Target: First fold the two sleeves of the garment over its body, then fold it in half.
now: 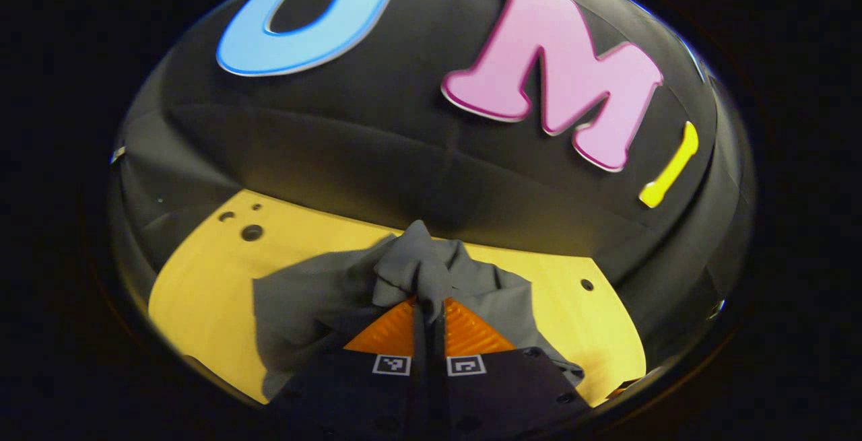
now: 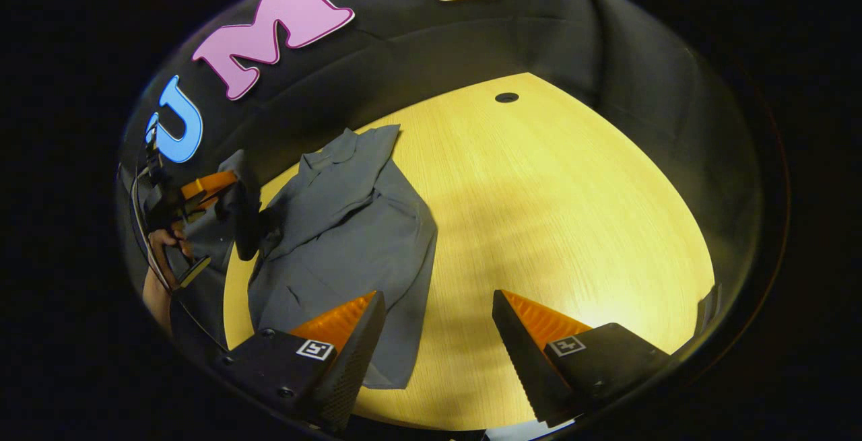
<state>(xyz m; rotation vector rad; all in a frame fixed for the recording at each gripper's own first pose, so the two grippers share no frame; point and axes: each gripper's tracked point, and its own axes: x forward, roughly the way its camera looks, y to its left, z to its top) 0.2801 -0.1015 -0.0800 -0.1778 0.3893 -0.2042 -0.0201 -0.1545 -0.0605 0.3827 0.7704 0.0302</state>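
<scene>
Two orange fingers of the left tool (image 1: 428,303) pinch a raised fold of the grey shirt (image 1: 323,293). Ahead-left of the wide-open, empty right tool (image 2: 434,313), the shirt (image 2: 350,225) lies on the yellow tabletop (image 2: 572,212).

Left gripper view close on garment (image 1: 323,293); right gripper view higher, over table (image 2: 572,212).

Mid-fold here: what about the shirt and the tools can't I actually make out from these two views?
- Left gripper view: the left tool covers the shirt near edge.
- Right gripper view: the right tool left finger covers the hem corner.
- Right gripper view: the far sleeve is too dark and small, behind the other tool.
</scene>
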